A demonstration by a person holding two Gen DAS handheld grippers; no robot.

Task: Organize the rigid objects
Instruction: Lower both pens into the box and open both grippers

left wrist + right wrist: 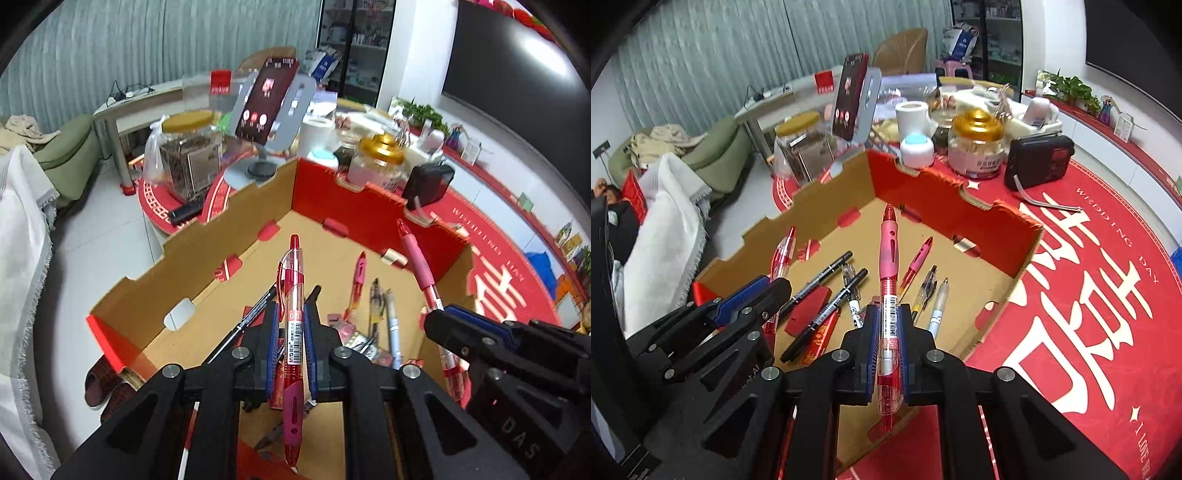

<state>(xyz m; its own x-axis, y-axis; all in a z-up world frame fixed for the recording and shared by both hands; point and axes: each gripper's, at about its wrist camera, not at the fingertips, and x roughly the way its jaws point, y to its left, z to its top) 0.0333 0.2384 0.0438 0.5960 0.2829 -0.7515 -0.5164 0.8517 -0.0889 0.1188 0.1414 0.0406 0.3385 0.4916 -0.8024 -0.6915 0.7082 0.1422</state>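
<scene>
An open cardboard box (229,221) (820,210), brown inside with red walls, sits on the red table. My left gripper (295,302) is shut on a red clear-barrelled pen (291,266) above the box's near left part. My right gripper (889,308) is shut on a red pen with a pink grip (889,251), tip pointing away over the box. Each gripper shows in the other's view: the left (768,291) at the left edge, the right (443,321) at the right. On the box floor lie black markers (820,280), a pink pen (918,262), a clear pen (925,291) and a white pen (940,306).
Behind the box stand a phone on a stand (266,99), a yellow-lidded jar (188,155), a gold-lidded jar (977,147), a white-and-blue tub (916,147) and a black radio (1039,160). The red tablecloth (1089,295) spreads to the right. Slippers (107,384) lie on the floor; a person (609,206) is far left.
</scene>
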